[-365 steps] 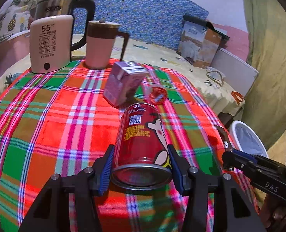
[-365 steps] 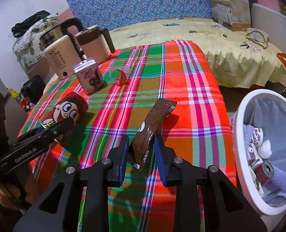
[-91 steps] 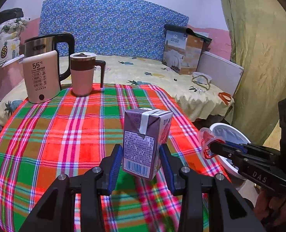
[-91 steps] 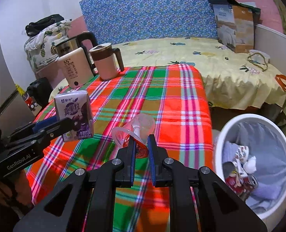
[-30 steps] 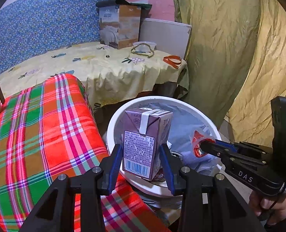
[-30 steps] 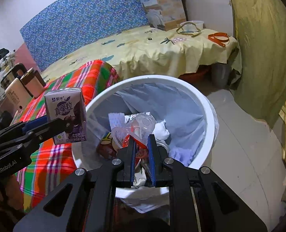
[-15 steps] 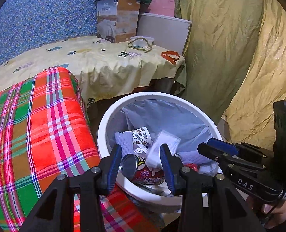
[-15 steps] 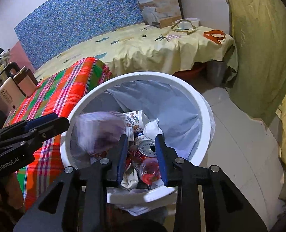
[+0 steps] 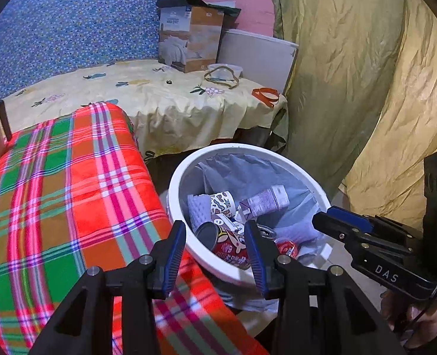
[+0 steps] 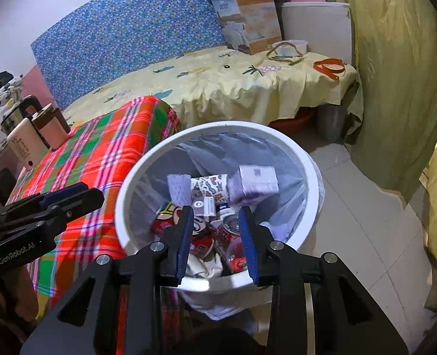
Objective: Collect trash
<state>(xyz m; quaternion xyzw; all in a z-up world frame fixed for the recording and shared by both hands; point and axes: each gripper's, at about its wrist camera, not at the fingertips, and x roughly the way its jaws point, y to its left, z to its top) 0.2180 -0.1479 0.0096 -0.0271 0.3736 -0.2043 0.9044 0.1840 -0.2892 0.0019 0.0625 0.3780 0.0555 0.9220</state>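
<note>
Left wrist view: my left gripper has its jaws spread apart with nothing between them, poised above the near rim of the white trash bin. In the right wrist view my right gripper is likewise wide apart and empty, right over the bin's mouth. Inside, on the grey liner, I see the purple milk carton lying on its side atop the pile, the red can close under my left fingers, and a small red-lidded cup beside it. I judge this the end of a drop-off: the trash I can see is in the bin. The plaid tablecloth shows only the kettle and pink mug. Next I'd swing both grippers back over the table and check for leftover trash.
</note>
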